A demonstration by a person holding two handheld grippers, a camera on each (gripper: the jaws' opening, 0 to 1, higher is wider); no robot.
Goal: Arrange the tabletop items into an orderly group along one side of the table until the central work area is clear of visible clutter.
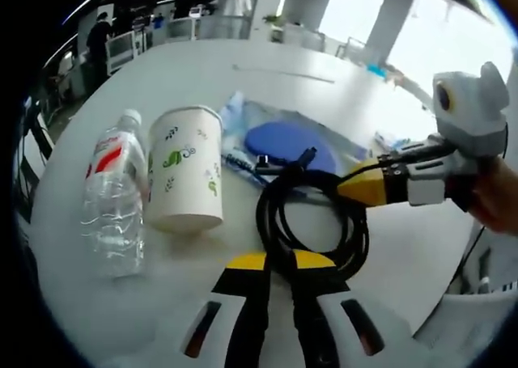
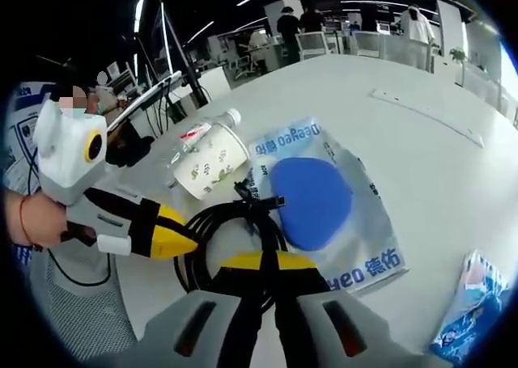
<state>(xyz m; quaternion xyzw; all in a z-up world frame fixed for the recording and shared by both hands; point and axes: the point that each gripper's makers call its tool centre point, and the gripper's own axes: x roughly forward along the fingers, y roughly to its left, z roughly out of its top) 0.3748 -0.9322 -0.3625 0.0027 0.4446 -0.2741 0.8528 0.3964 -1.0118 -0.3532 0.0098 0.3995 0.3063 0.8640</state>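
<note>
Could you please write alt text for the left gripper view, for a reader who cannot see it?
The left gripper's yellow-tipped jaws are closed on a coiled black cable lying on a round white table, while the right gripper reaches its far side. Beyond stand a white paper cup with green patterns, a clear plastic water bottle and a clear packet holding a blue disc.

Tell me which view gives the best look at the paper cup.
The left gripper view: the paper cup stands upside down, close and whole, leaf print clear, beside the water bottle. In the right gripper view the paper cup is smaller and farther off, its lower edge partly behind the black cable.
</note>
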